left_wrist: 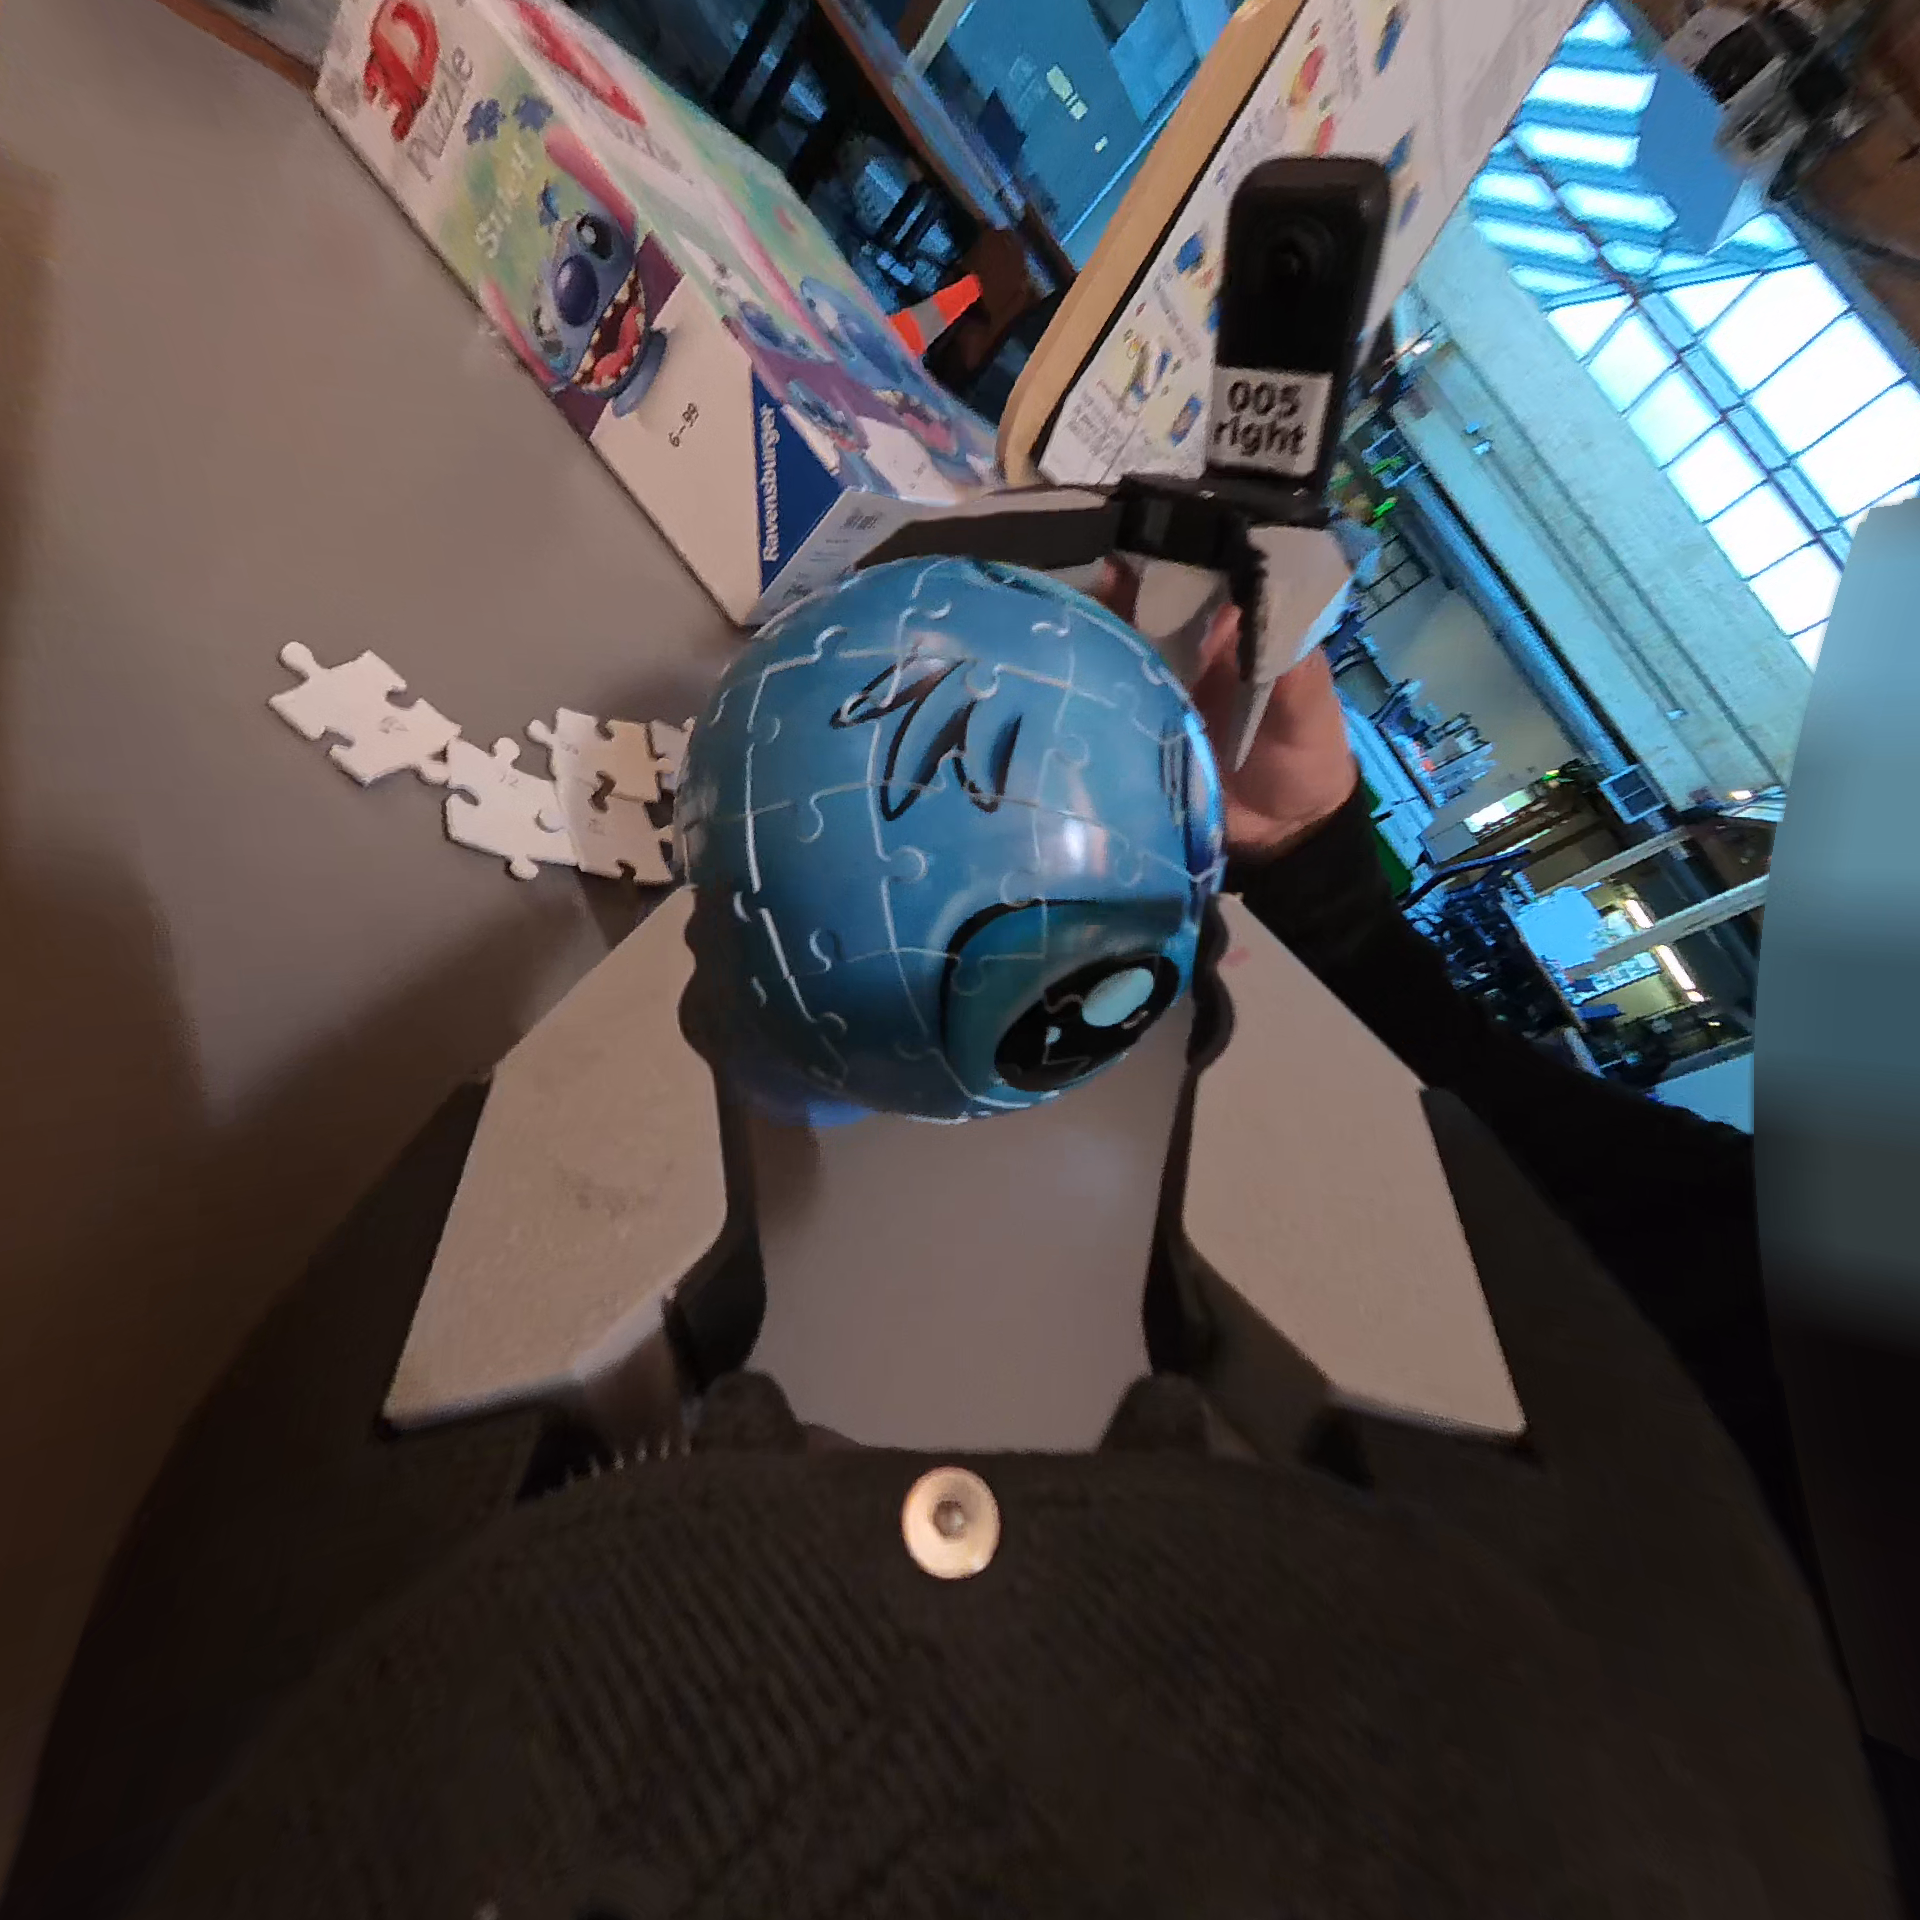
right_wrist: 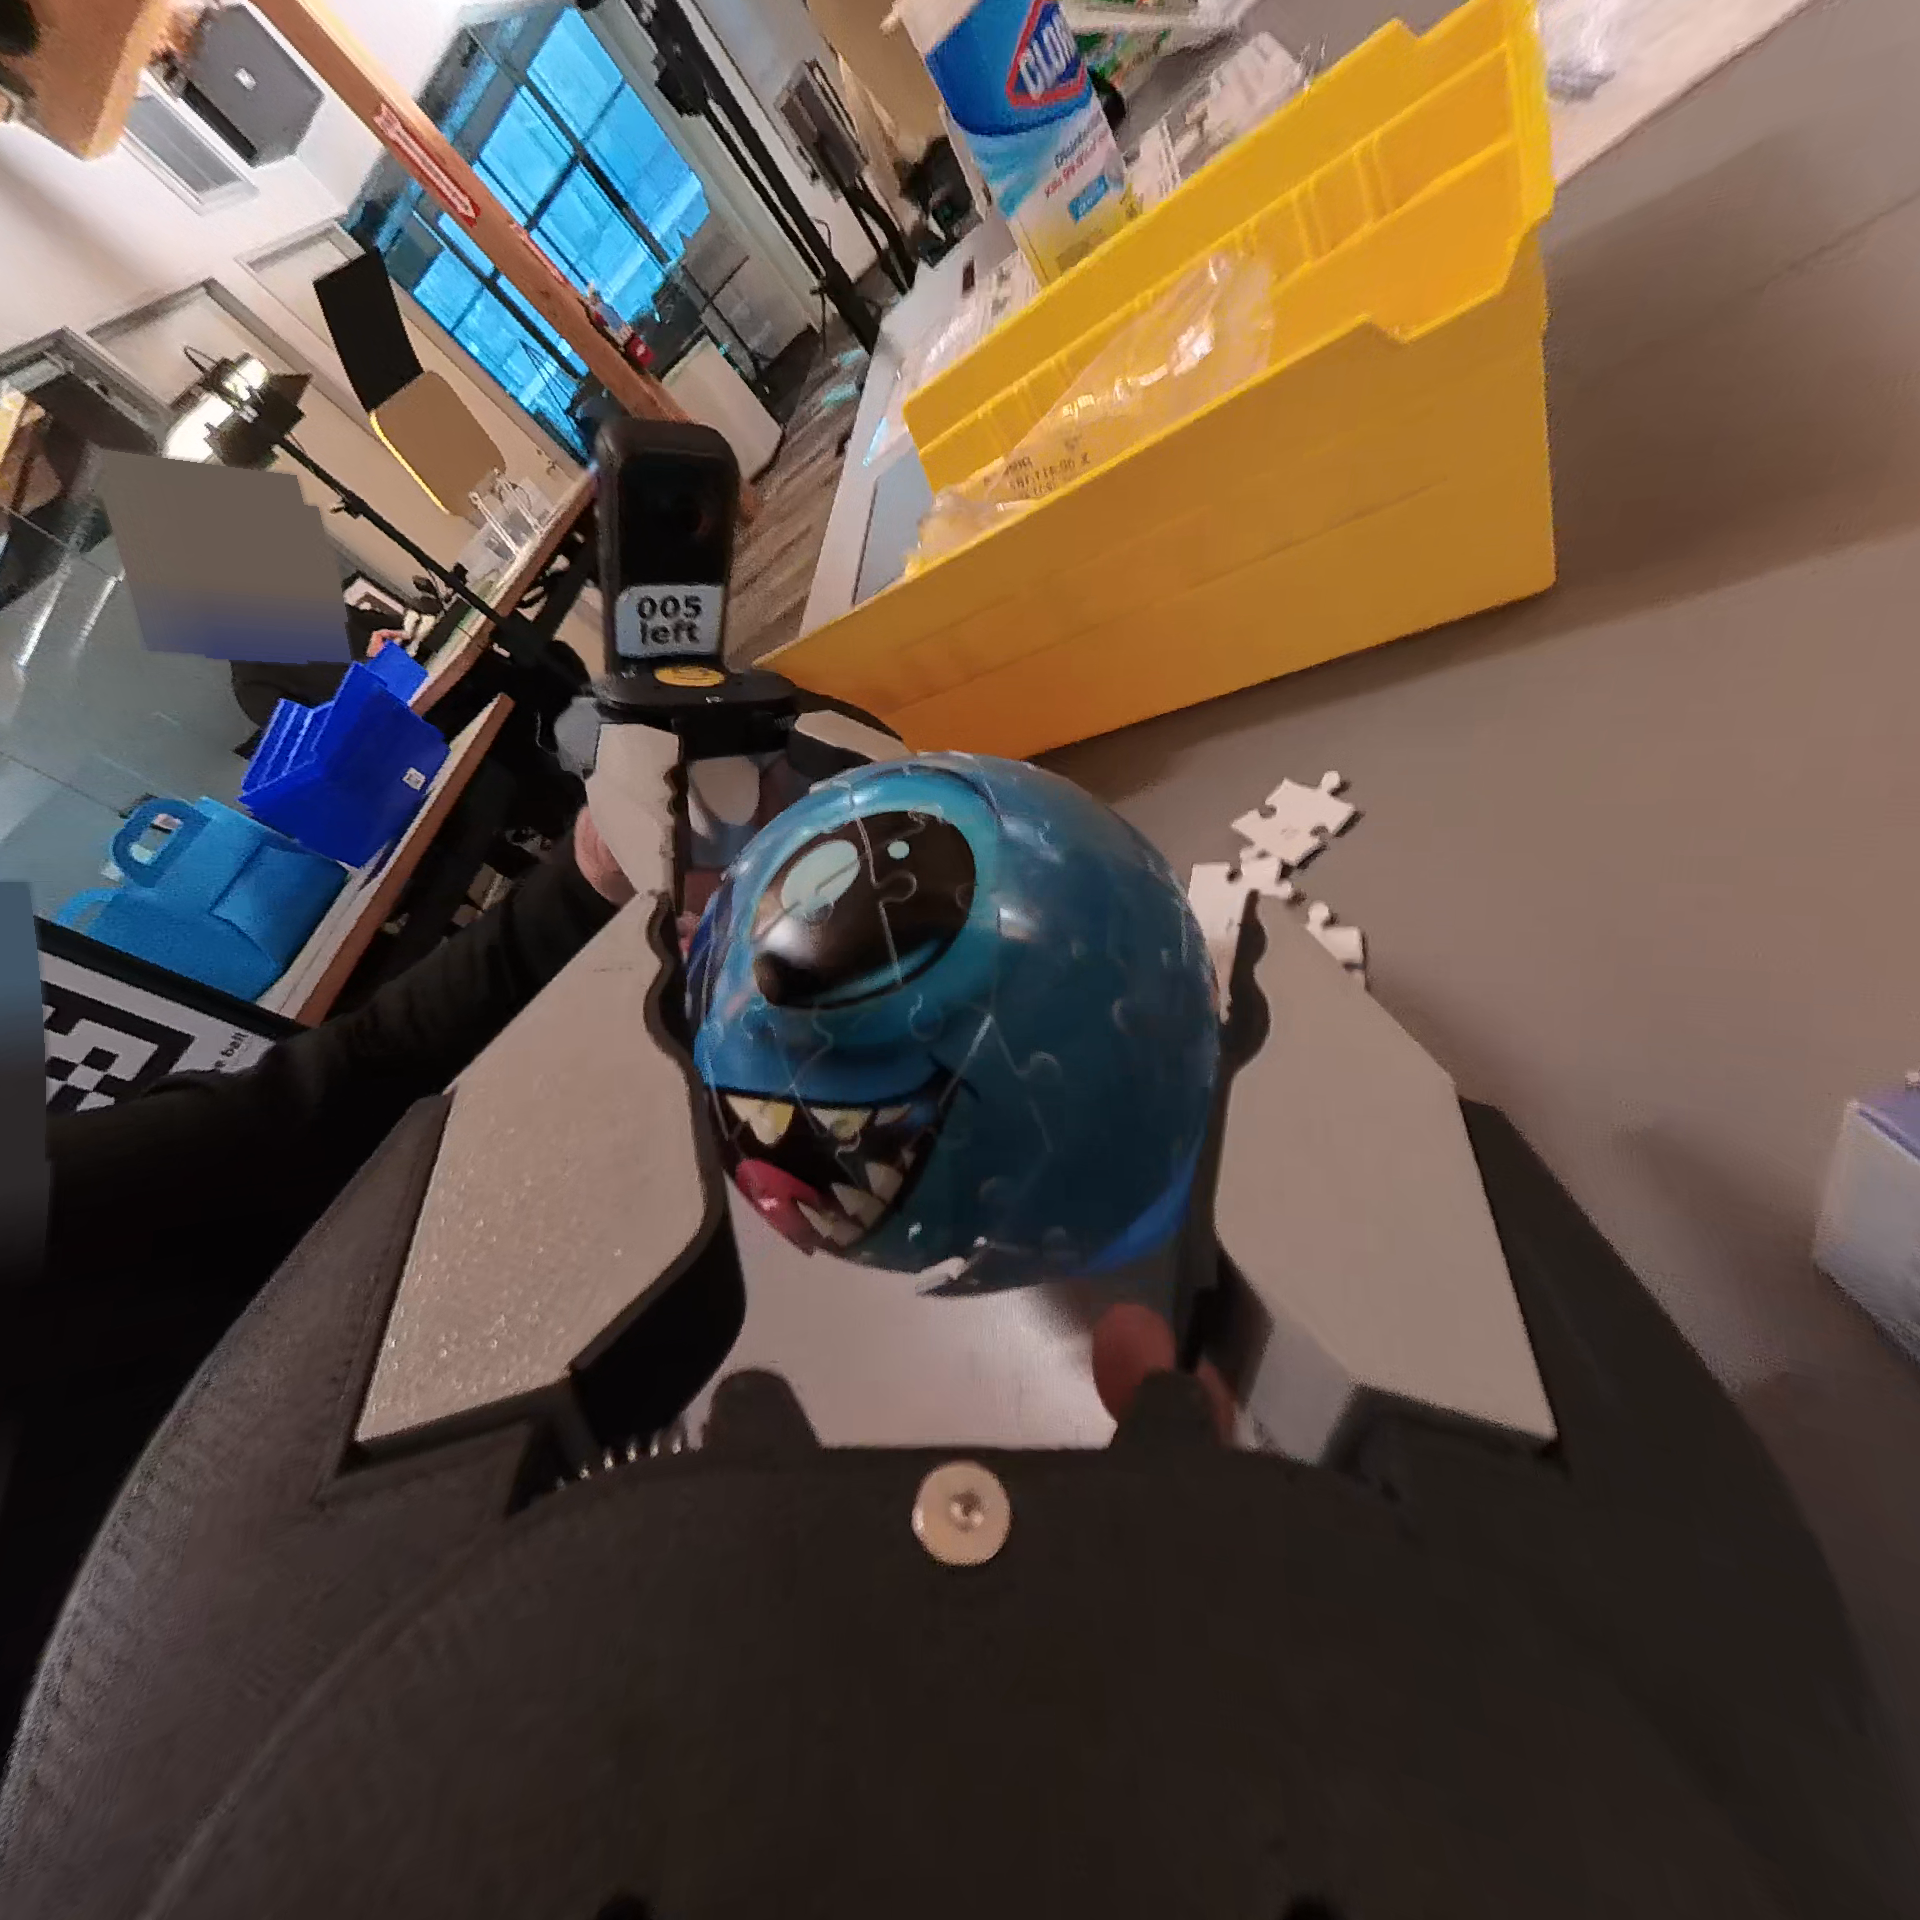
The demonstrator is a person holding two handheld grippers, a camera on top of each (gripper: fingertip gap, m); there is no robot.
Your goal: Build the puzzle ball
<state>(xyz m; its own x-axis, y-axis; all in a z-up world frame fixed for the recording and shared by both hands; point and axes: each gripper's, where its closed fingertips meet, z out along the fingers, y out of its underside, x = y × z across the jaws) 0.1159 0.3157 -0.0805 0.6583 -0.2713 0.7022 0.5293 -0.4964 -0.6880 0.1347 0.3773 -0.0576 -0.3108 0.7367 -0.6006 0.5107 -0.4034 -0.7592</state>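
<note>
The blue puzzle ball (left_wrist: pixel 935 831), printed with a cartoon face, is held off the grey table (left_wrist: pixel 208 520) between both grippers. In the left wrist view my left gripper (left_wrist: pixel 951 914) is shut on the ball, with a pad pressing each side. In the right wrist view my right gripper (right_wrist: pixel 956 914) is shut on the same ball (right_wrist: pixel 956 1039) from the opposite side, with the eye and the toothy mouth facing the camera. The right gripper's fingers (left_wrist: pixel 1283 623) show beyond the ball in the left wrist view. The left gripper's fingers (right_wrist: pixel 623 810) show beyond it in the right wrist view.
Loose white face-down puzzle pieces (left_wrist: pixel 499 790) lie on the table behind the ball; they also show in the right wrist view (right_wrist: pixel 1288 821). The puzzle box (left_wrist: pixel 623 312) stands at the back. A yellow bin (right_wrist: pixel 1247 520) and a wipes container (right_wrist: pixel 1029 104) stand further off.
</note>
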